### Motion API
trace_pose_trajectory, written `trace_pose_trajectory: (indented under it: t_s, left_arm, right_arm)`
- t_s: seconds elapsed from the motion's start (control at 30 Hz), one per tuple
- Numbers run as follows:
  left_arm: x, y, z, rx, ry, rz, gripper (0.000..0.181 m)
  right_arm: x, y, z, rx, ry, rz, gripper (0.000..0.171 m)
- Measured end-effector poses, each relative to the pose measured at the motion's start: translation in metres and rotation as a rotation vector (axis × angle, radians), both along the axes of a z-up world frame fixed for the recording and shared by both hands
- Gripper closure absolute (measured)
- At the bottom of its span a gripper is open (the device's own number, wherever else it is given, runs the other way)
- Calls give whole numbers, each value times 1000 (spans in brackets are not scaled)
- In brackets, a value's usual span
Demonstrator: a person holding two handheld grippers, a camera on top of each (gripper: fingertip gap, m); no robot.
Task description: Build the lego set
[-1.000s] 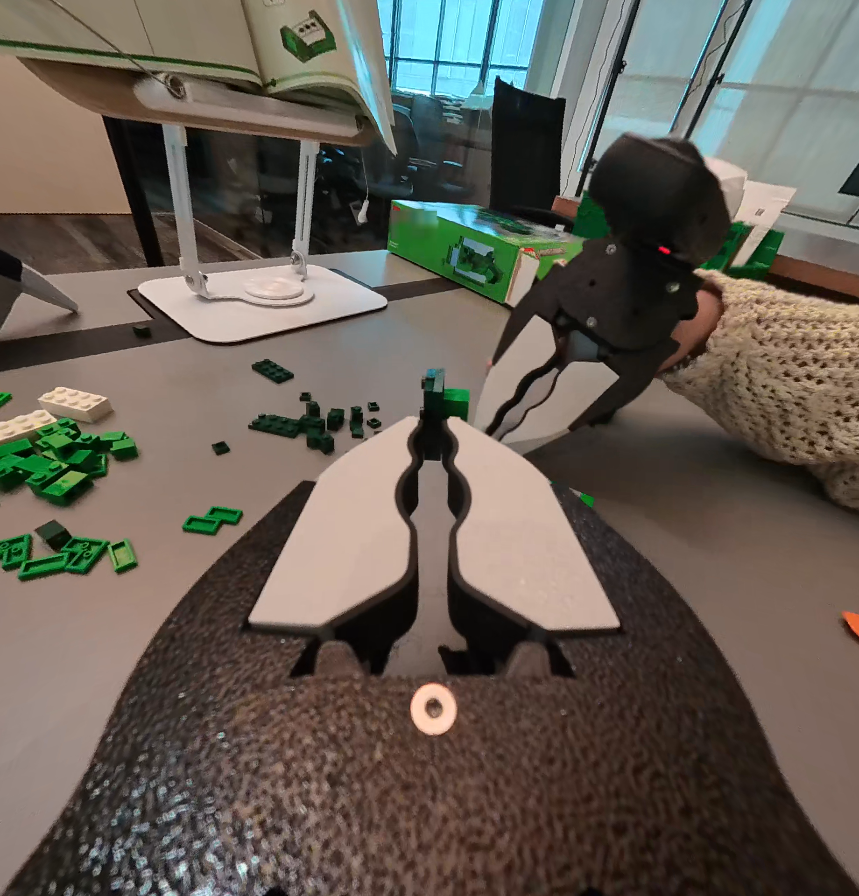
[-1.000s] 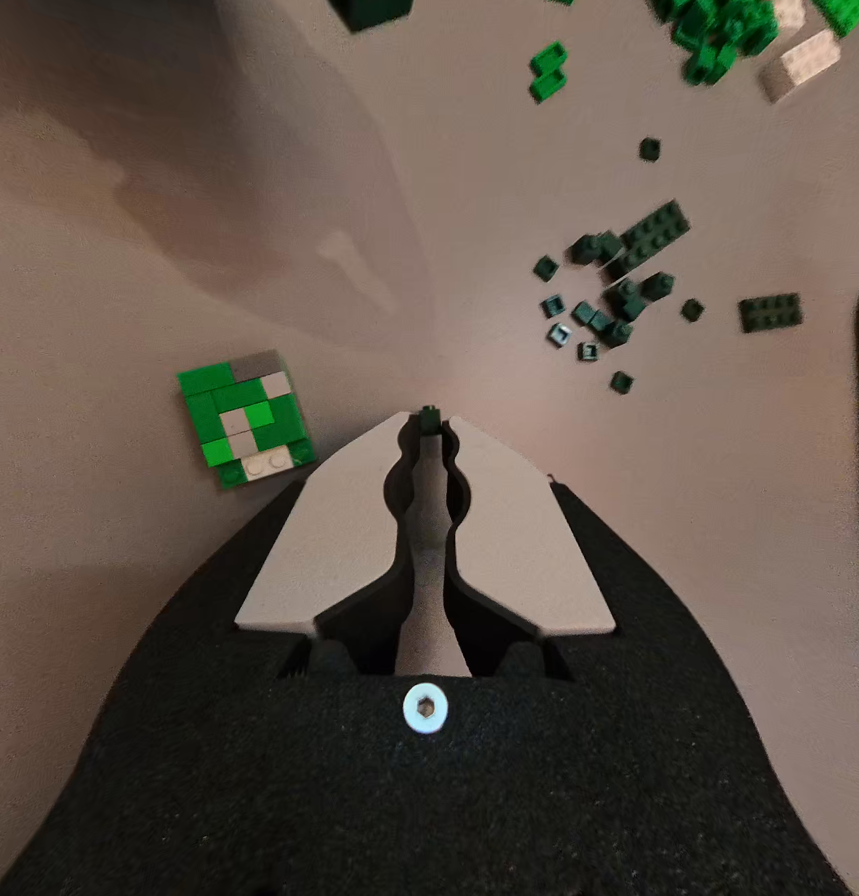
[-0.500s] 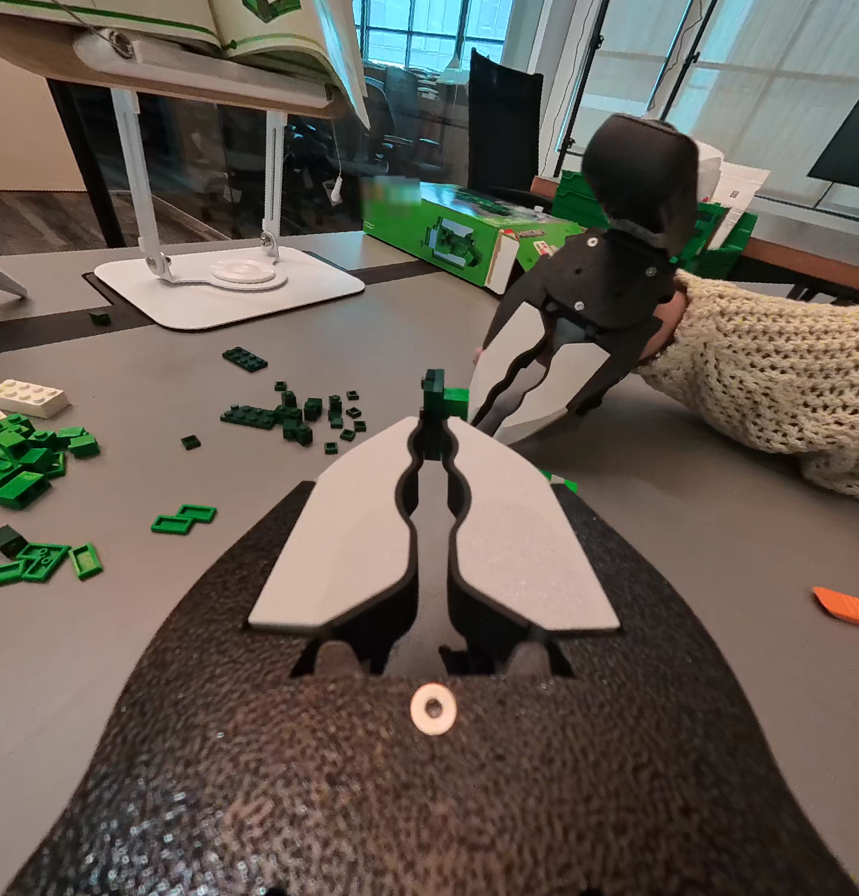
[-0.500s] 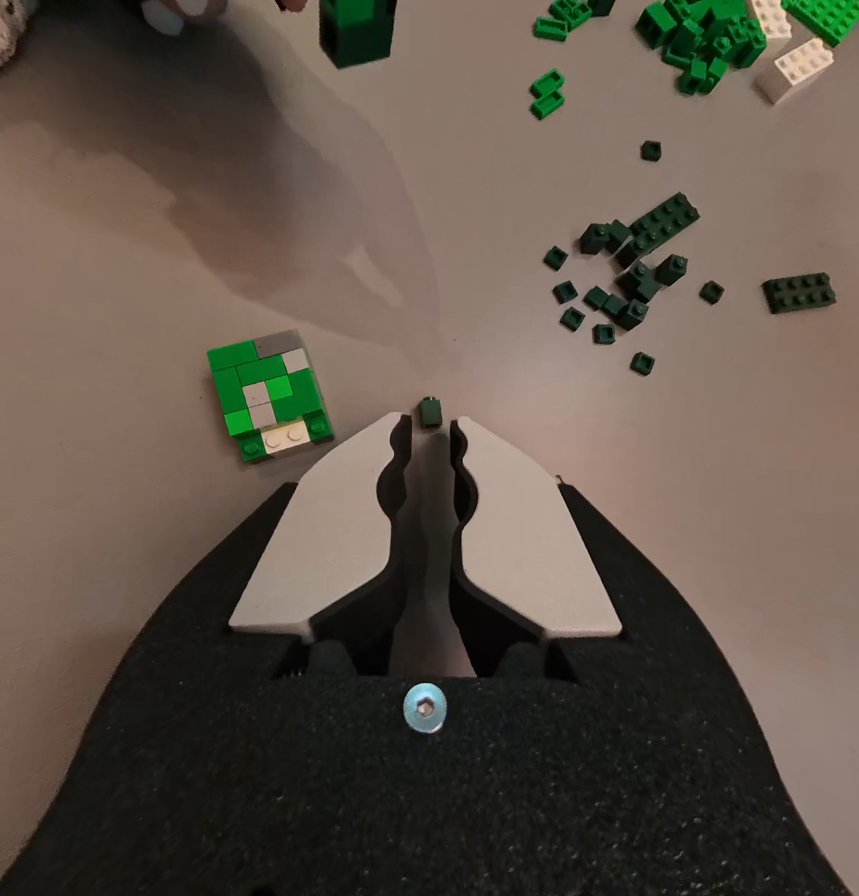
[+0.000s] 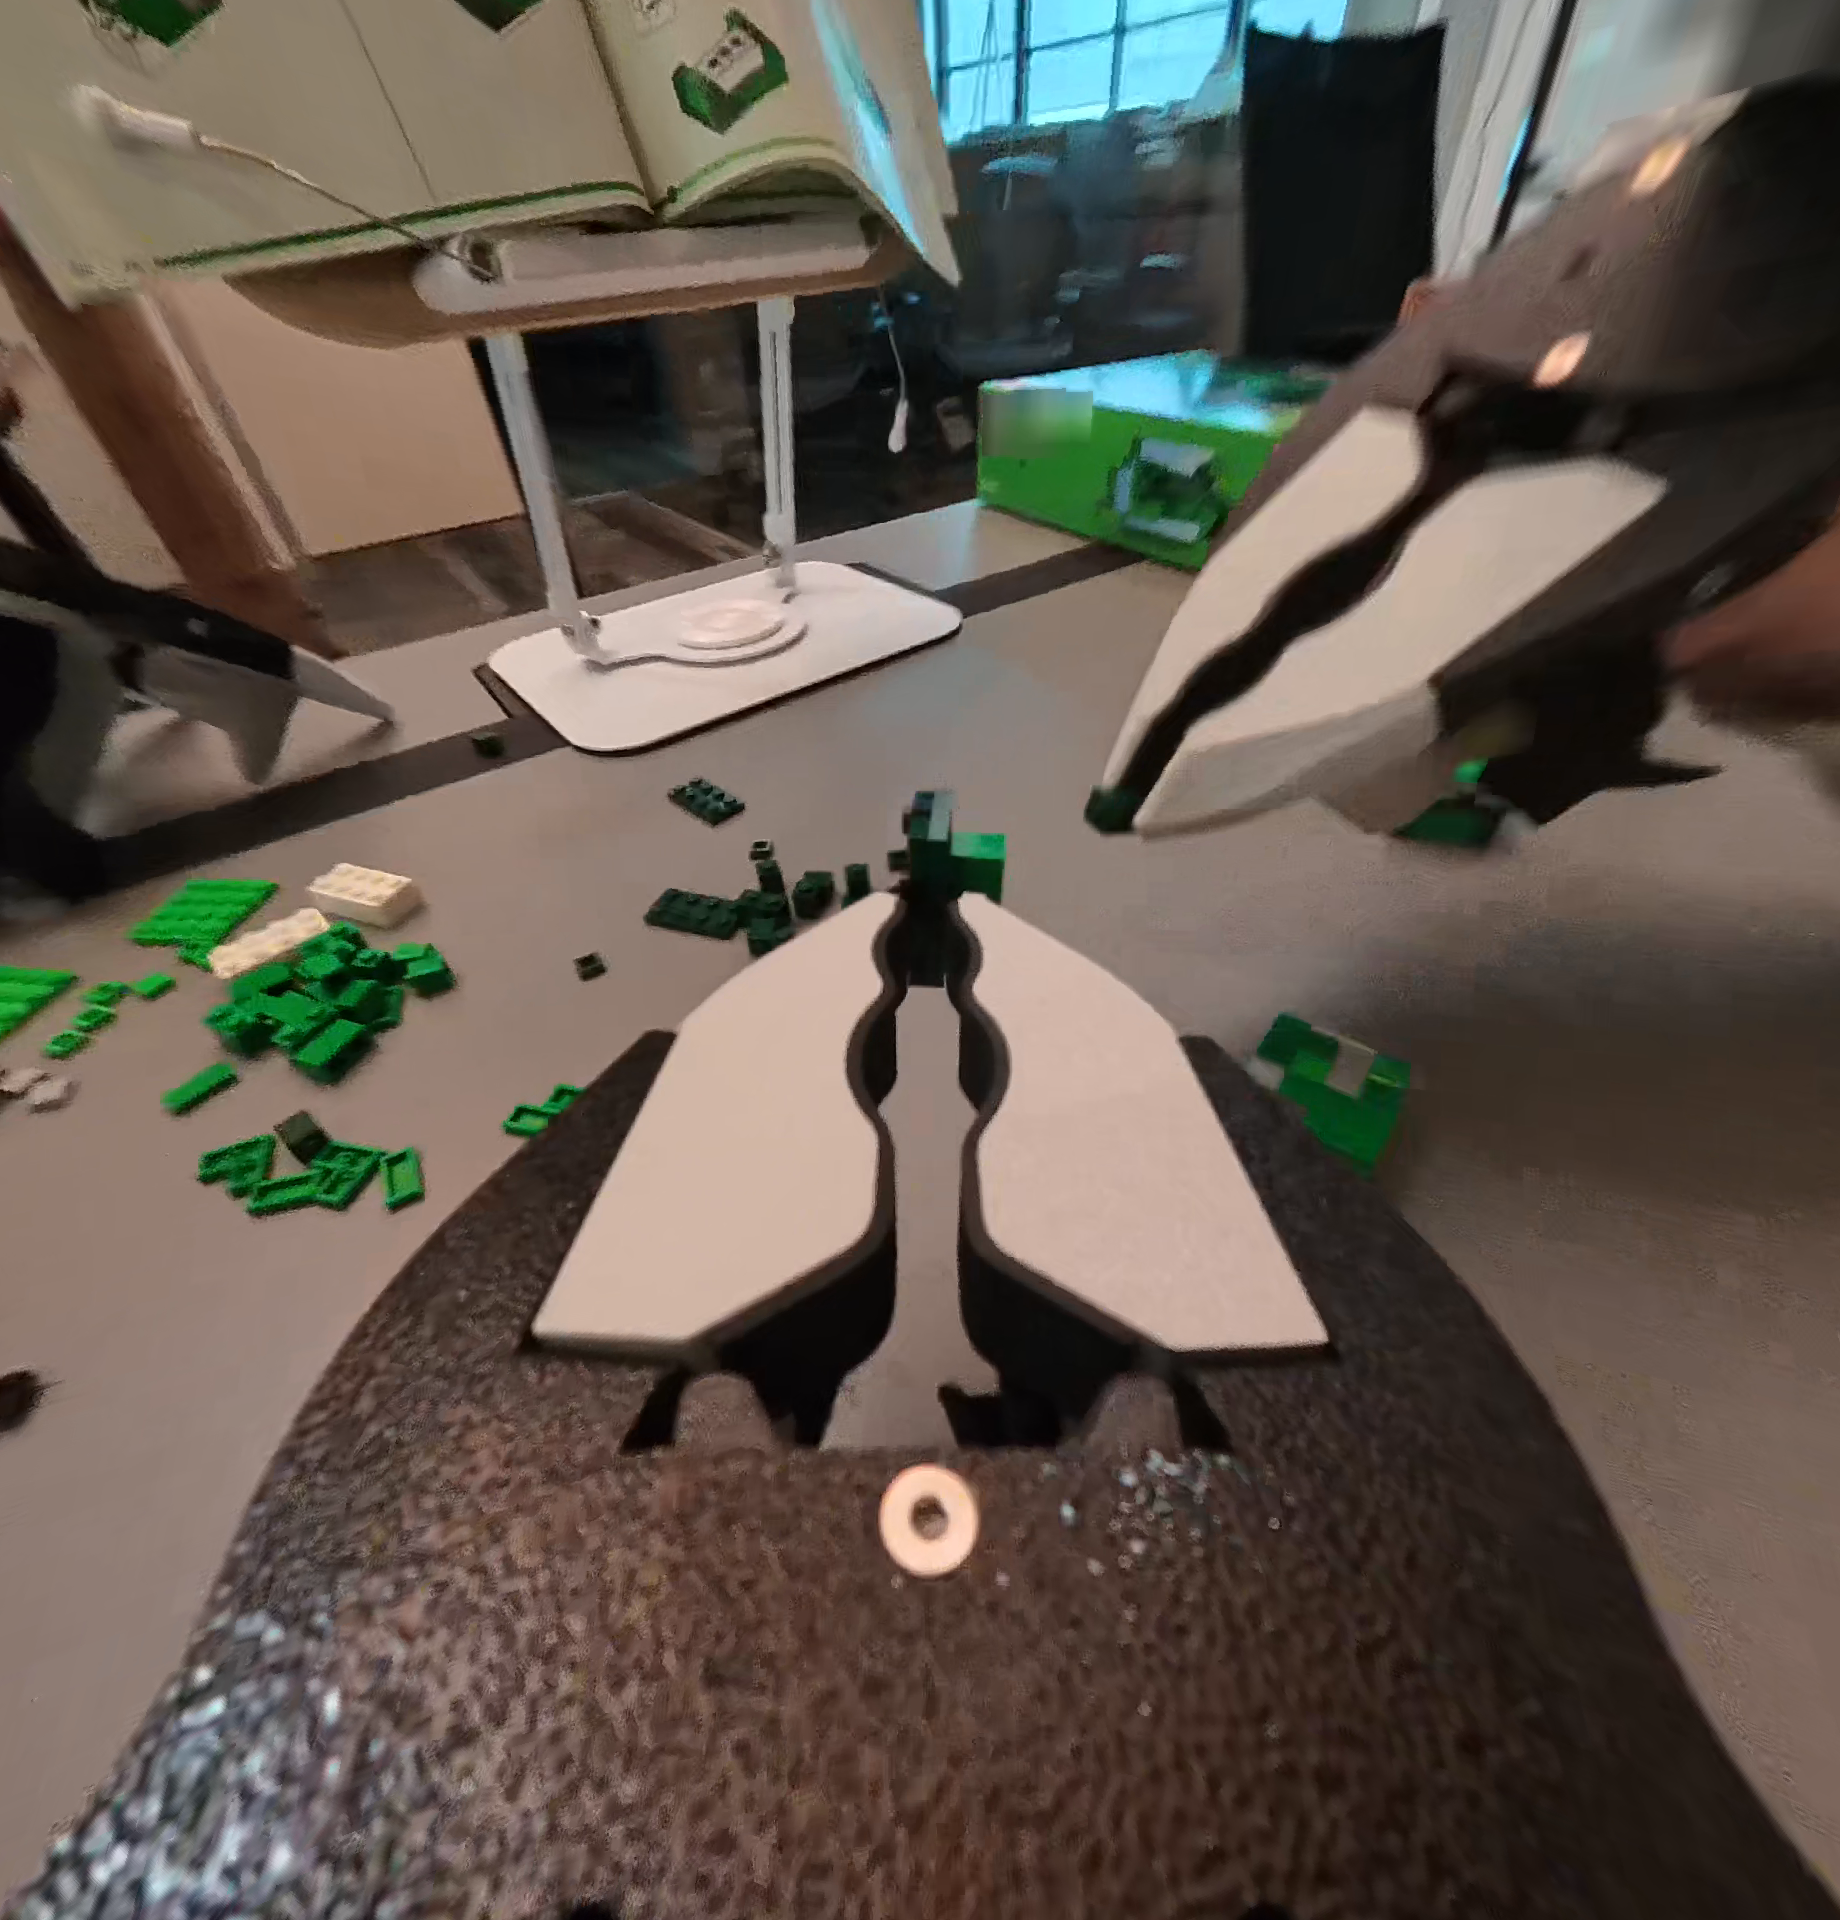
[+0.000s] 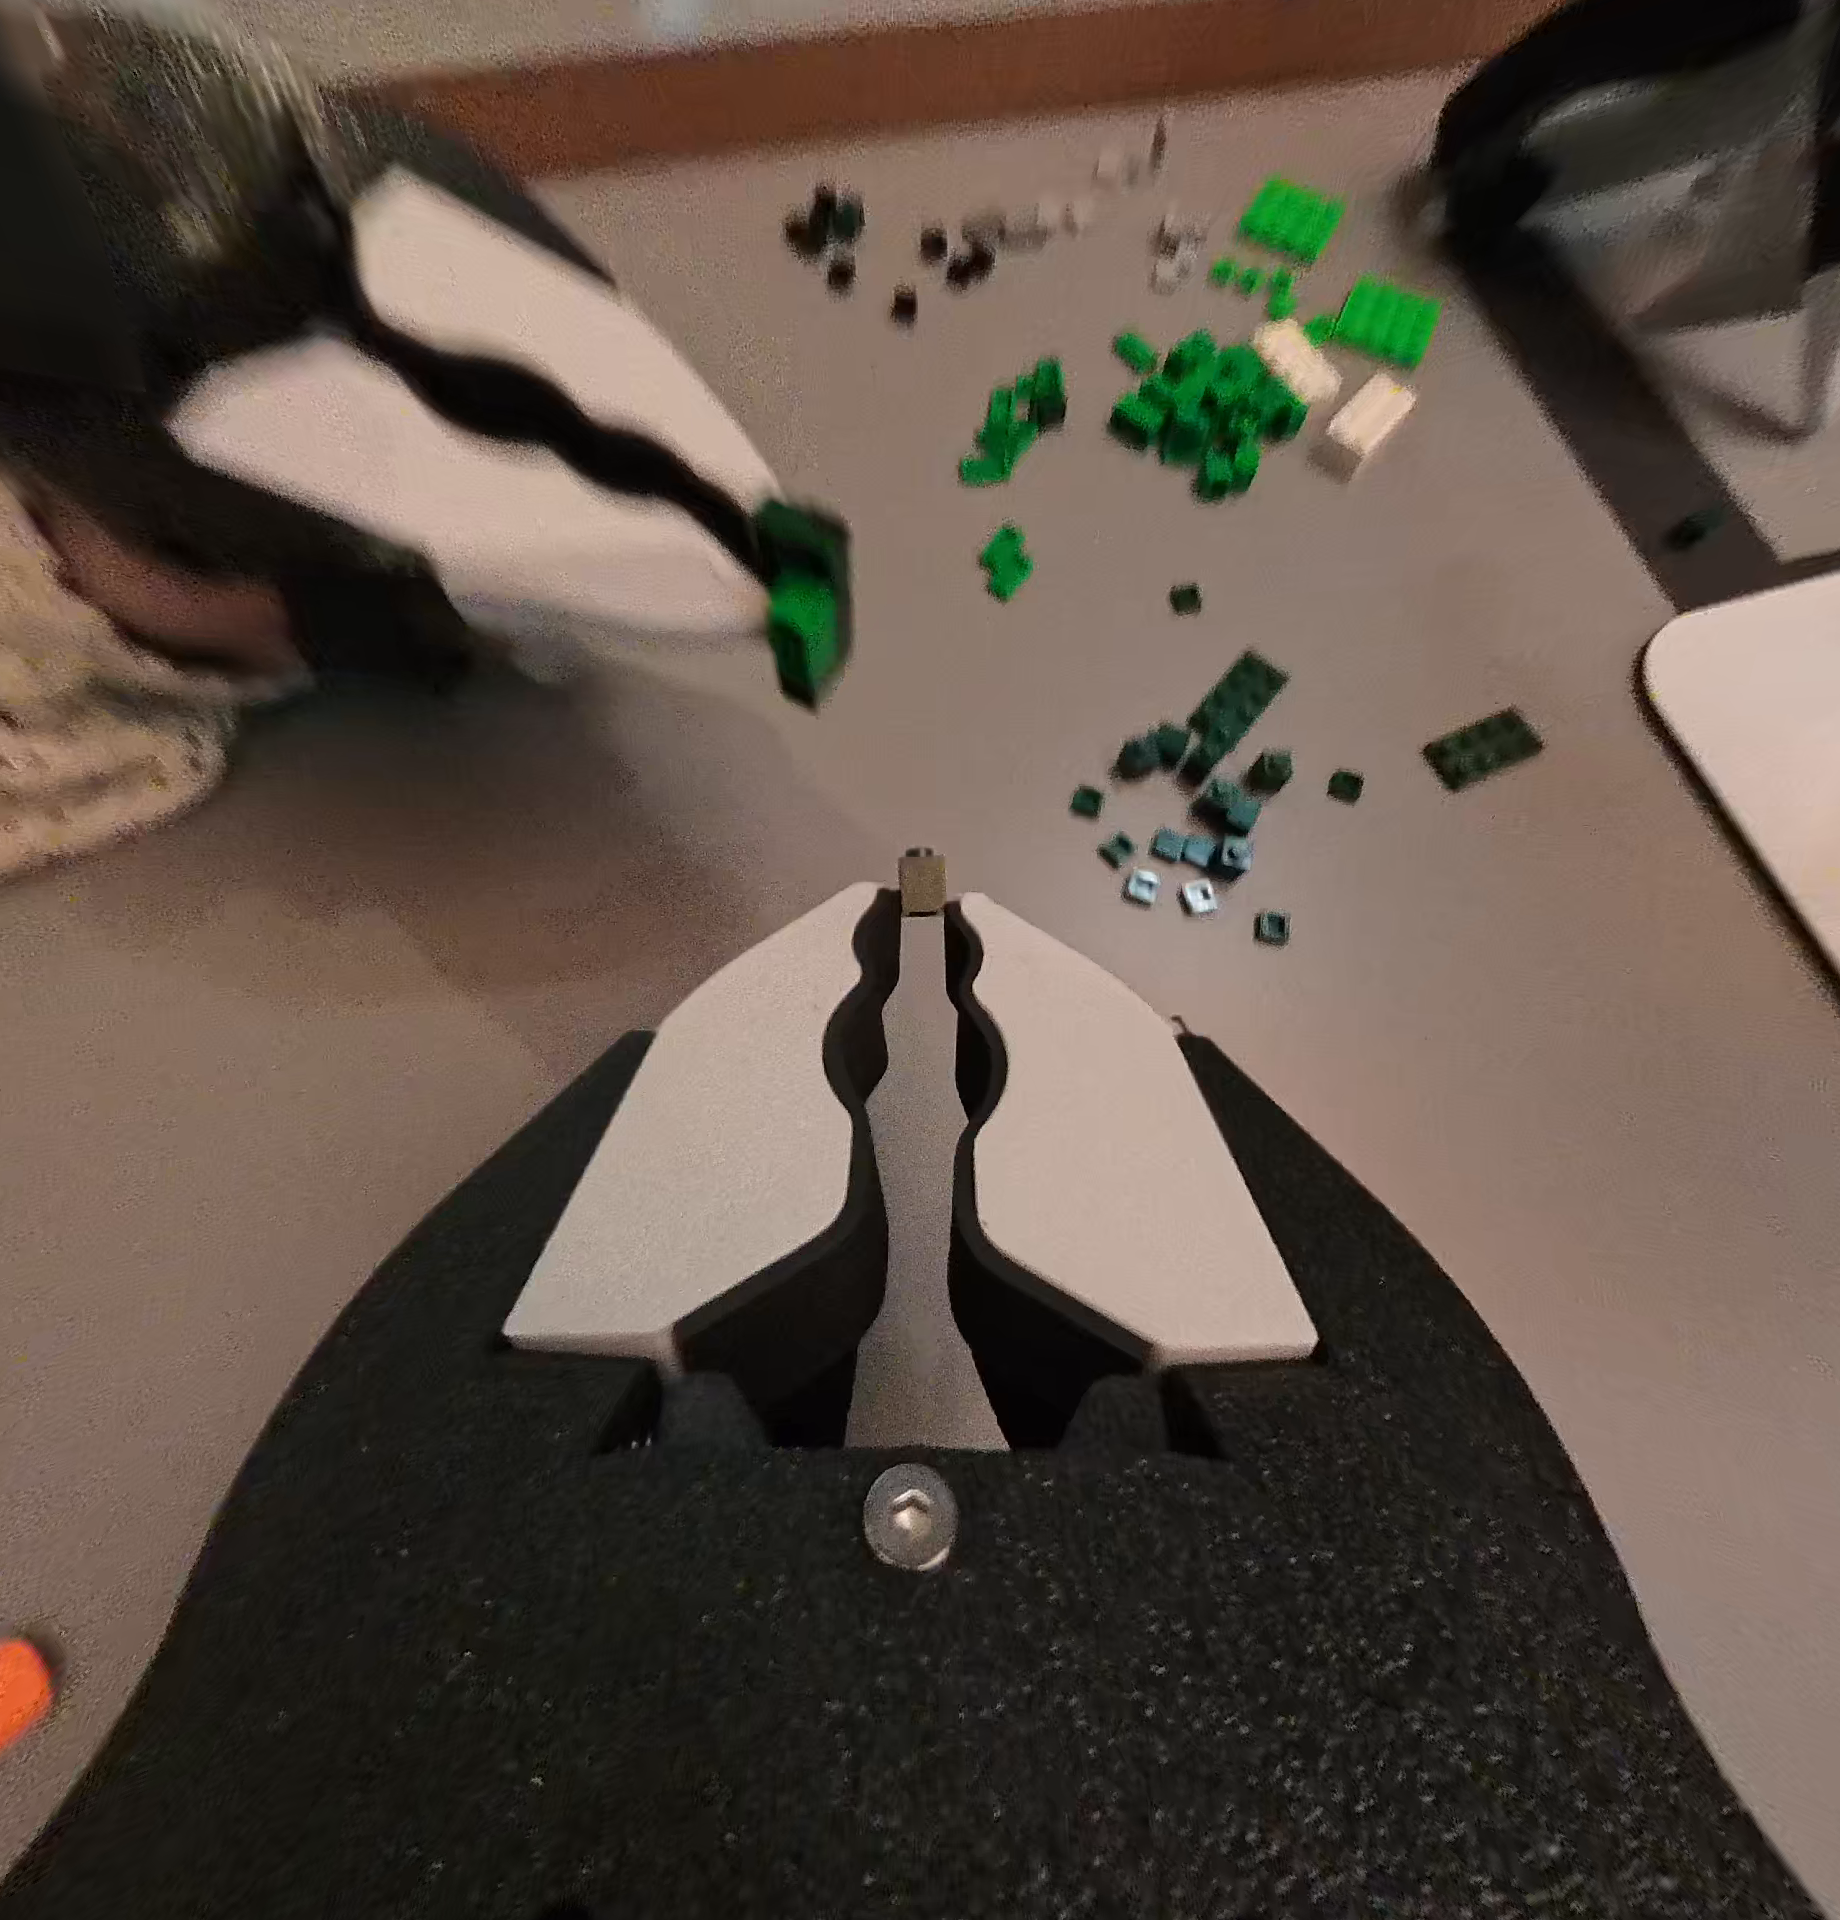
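Above the grey table (image 5: 1518, 1351), the left gripper (image 5: 921, 914) clamps a small green brick assembly (image 5: 947, 857); the right gripper (image 6: 916, 904) pinches one tiny dark stud piece (image 6: 918, 881) (light, rigid, probably slippery; best gripped by its flat sides).

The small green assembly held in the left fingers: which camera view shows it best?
The left wrist view: the small green assembly sits fairly sharp at the tips of the left gripper, dark and bright bricks distinguishable. In the right wrist view the assembly appears larger but motion-blurred.
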State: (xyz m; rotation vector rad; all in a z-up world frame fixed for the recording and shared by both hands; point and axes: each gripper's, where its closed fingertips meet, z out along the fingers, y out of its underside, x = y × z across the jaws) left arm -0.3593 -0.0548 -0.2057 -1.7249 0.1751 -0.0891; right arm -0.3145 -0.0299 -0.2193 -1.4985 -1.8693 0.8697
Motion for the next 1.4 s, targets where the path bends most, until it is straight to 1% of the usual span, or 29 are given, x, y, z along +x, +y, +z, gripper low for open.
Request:
trace_pose_trajectory:
  t_s: [0.1, 0.27, 0.37, 0.5, 0.7, 1.4]
  left_arm:
    - [7, 2, -2, 4, 56, 17, 175]
    - [1, 3, -4, 0, 49, 72, 175]
    - [0, 3, -5, -9, 29, 88, 175]
    - [-1, 4, -6, -10, 25, 98, 175]
    - [0, 4, -6, -13, 24, 103, 175]
    - [-3, 4, -6, -16, 23, 123, 175]
  right_arm:
    - [-8, -14, 19, -6, 50, -52, 164]
    - [-20, -20, 23, 5, 35, -152, 163]
    - [-23, -17, 21, 46, 2, -193, 163]
    - [-26, -21, 18, 29, -28, -210, 163]
    - [-32, -20, 18, 75, -46, -227, 163]
    - [-38, -20, 15, 116, -88, -273, 162]
